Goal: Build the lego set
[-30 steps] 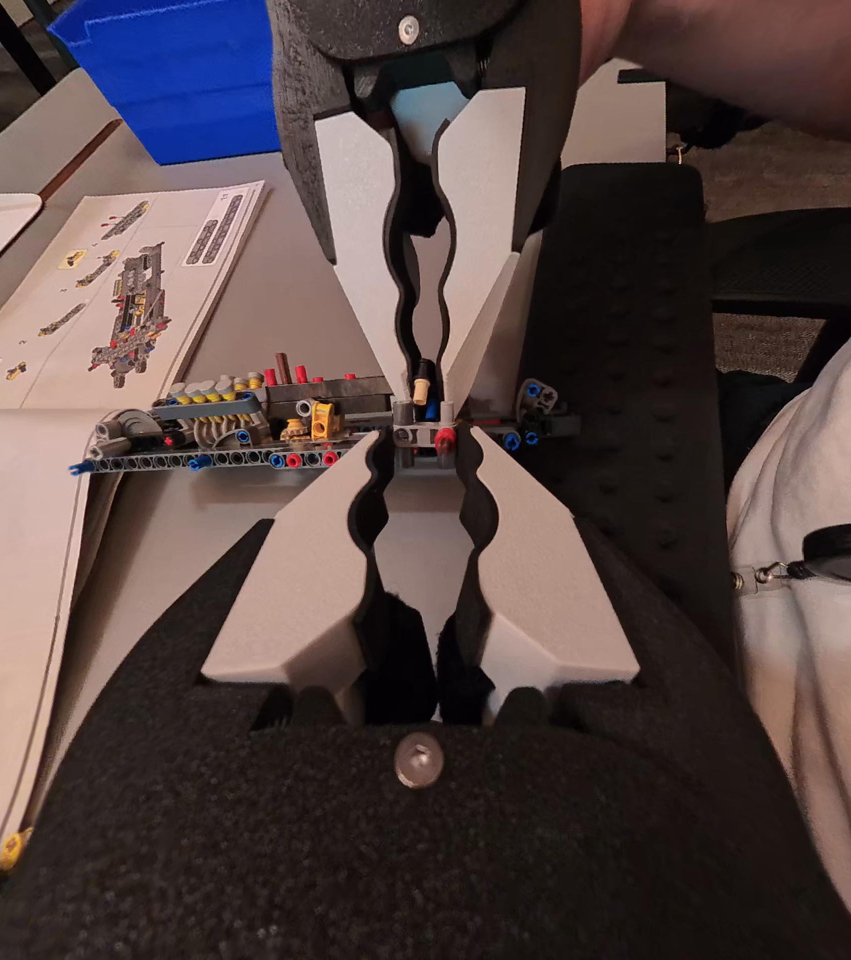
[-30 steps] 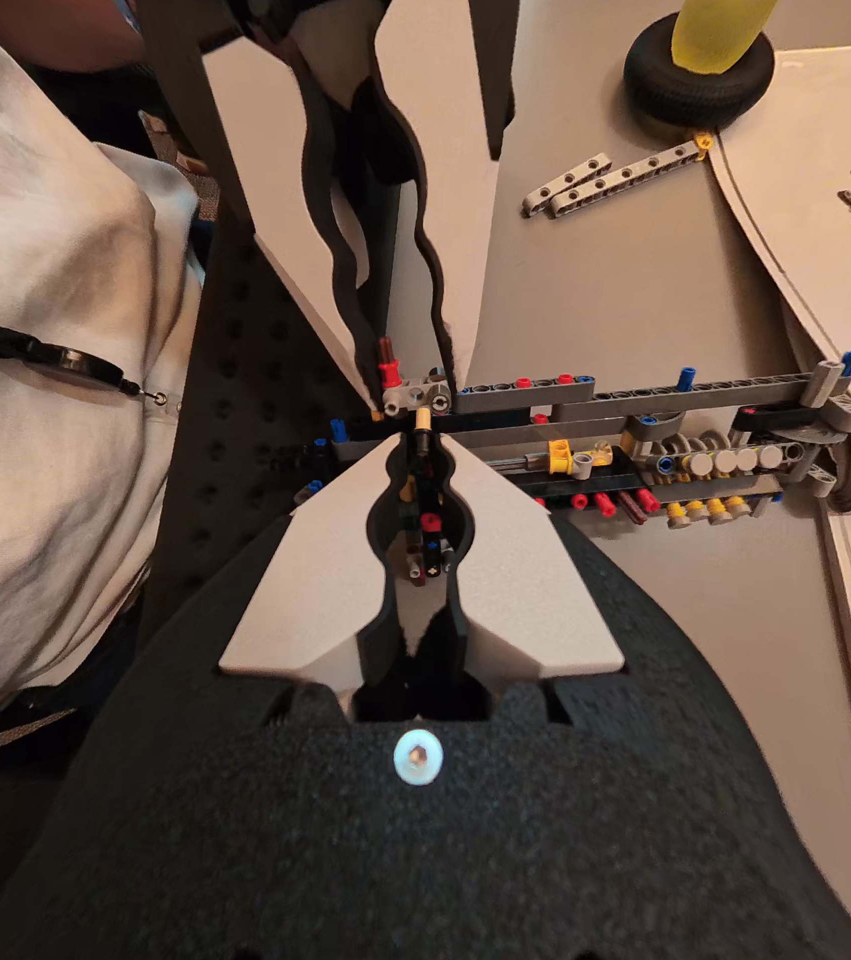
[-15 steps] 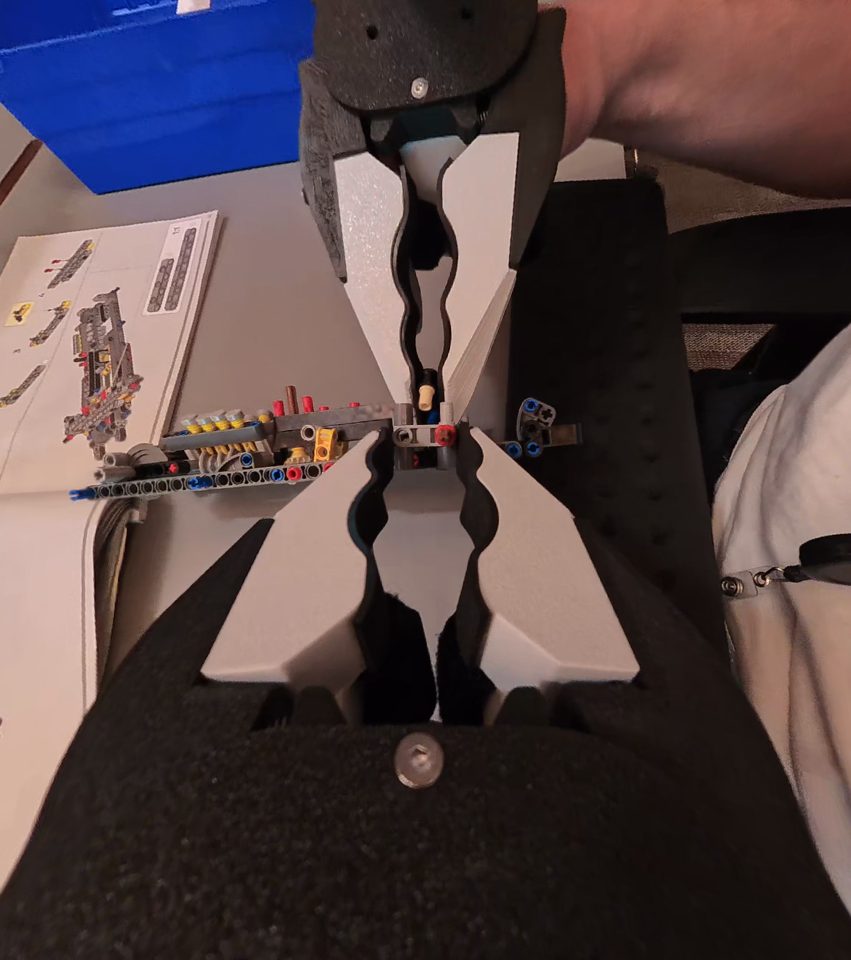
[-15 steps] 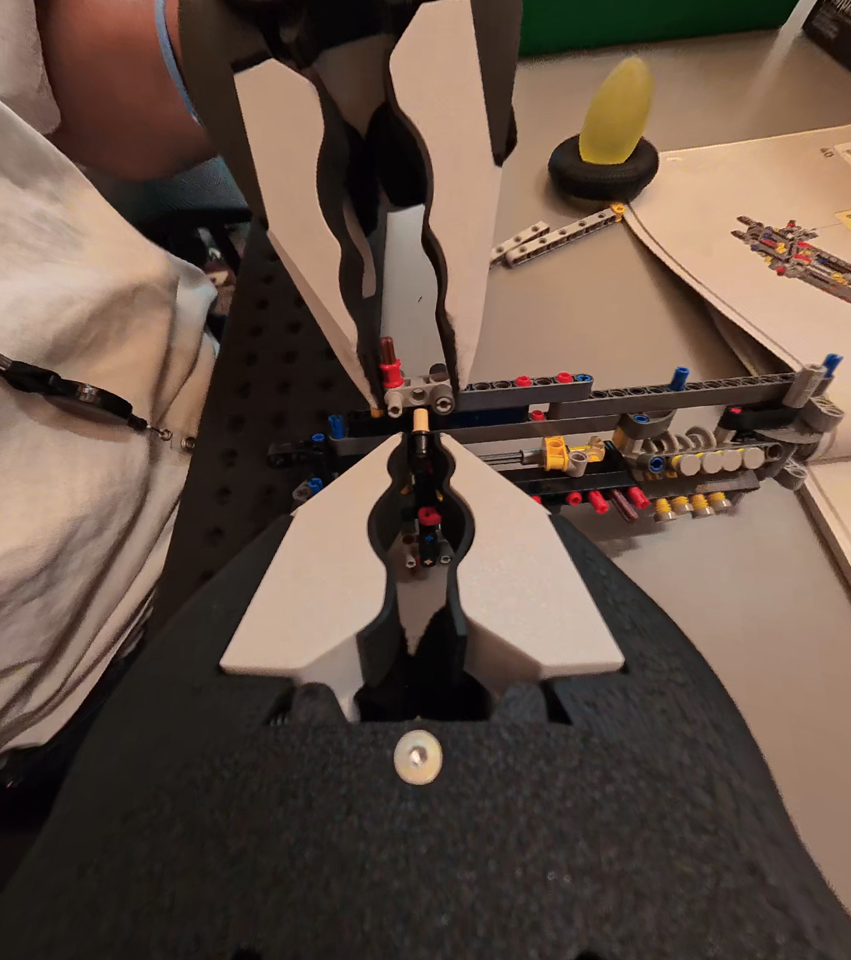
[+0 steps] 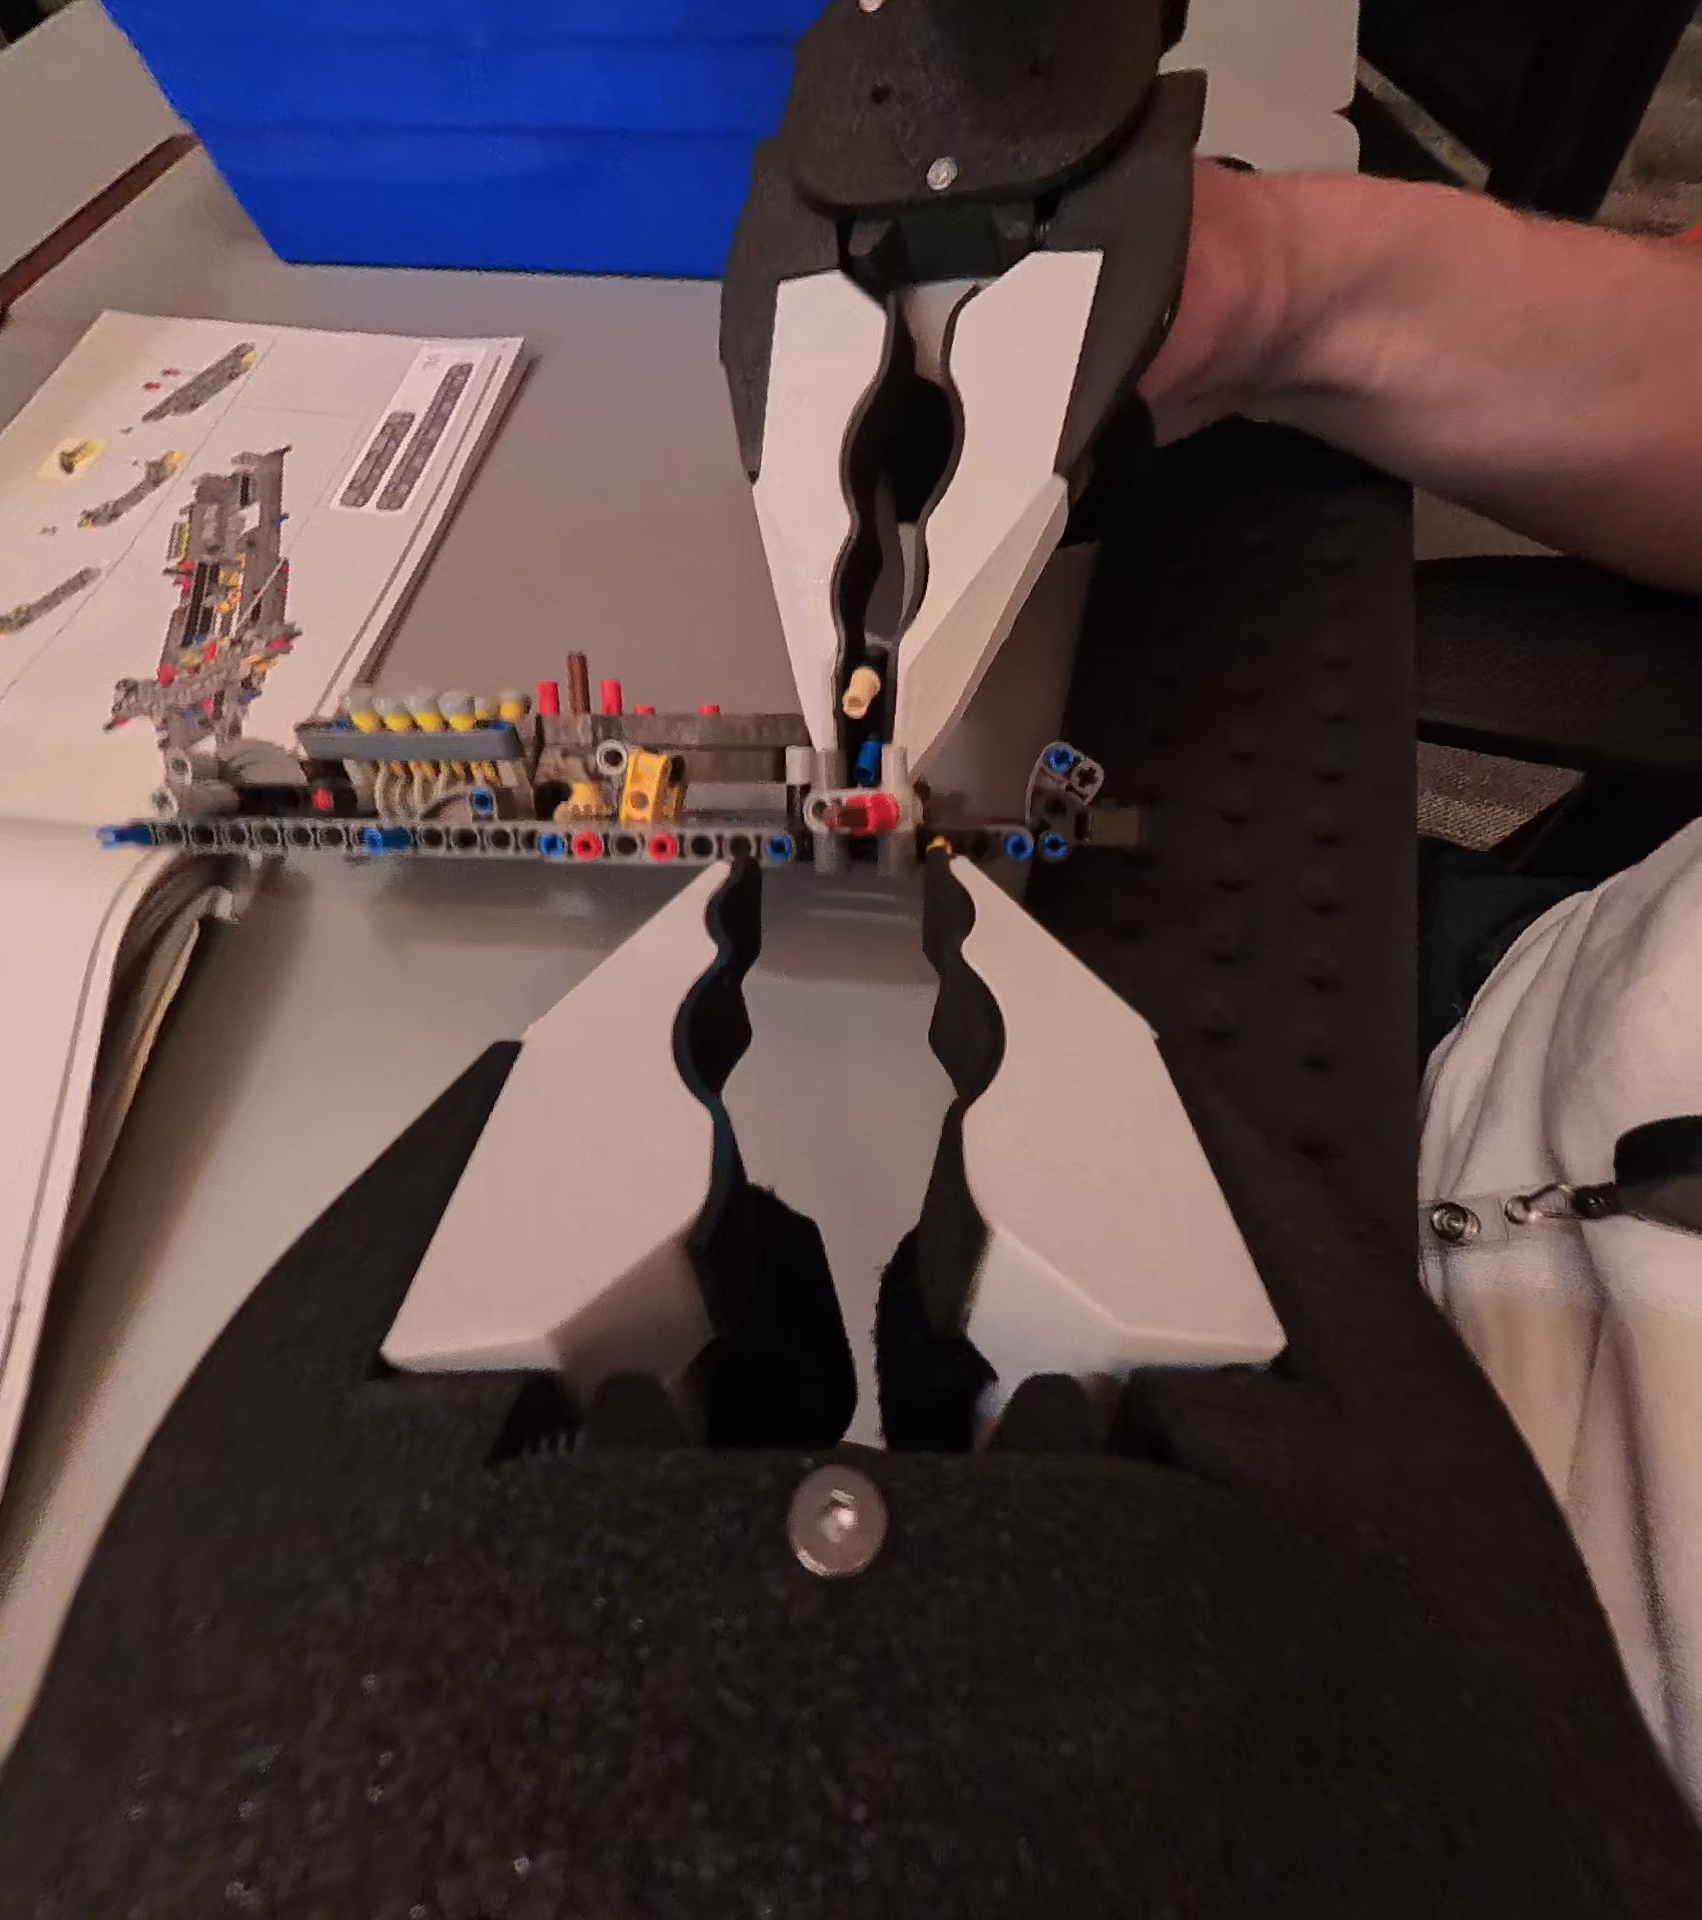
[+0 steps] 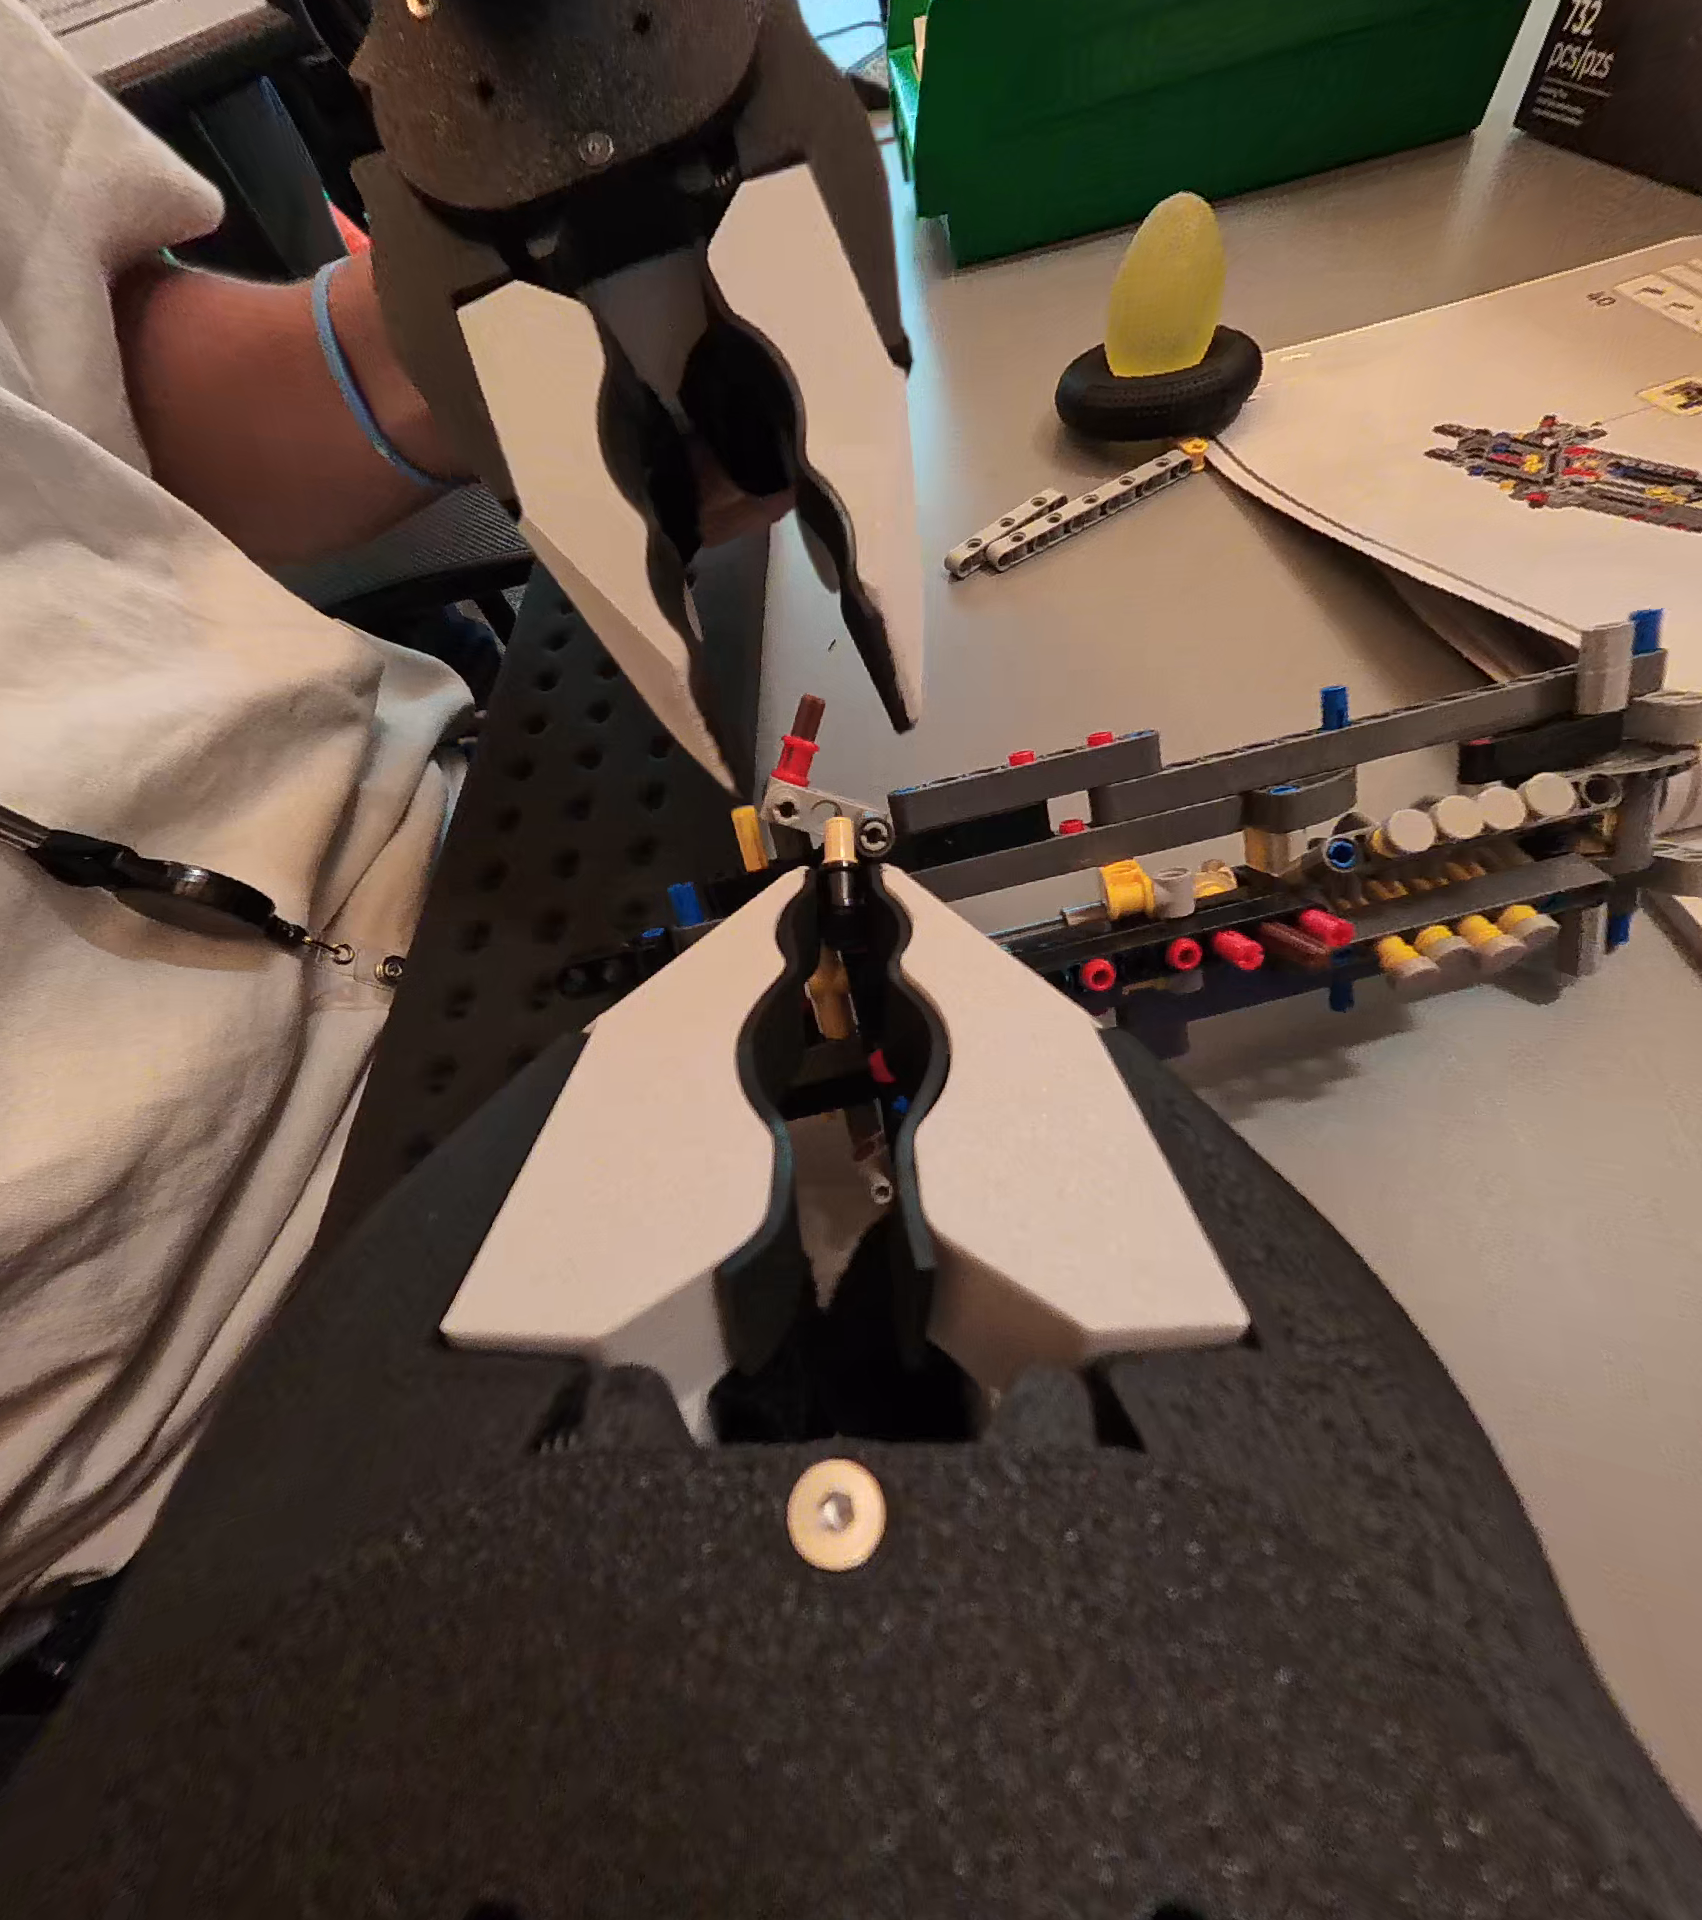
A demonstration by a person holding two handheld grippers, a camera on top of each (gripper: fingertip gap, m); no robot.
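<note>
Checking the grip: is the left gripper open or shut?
Open: the left gripper has fingertips clearly apart, table showing between them.

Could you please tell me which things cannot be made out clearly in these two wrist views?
- Lego model: in the right wrist view, the right gripper hides the part it is clamping.
- Booklet: in the left wrist view, its drawings are too small and blurred to follow.
- Blue bin: cut off by the top edge; its contents are unseen.
- Left gripper: whether its fingertips touch the model is unclear.

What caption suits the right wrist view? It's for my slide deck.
Right gripper shut on a black, tan-tipped pin at the lego model, left gripper open opposite.
</note>
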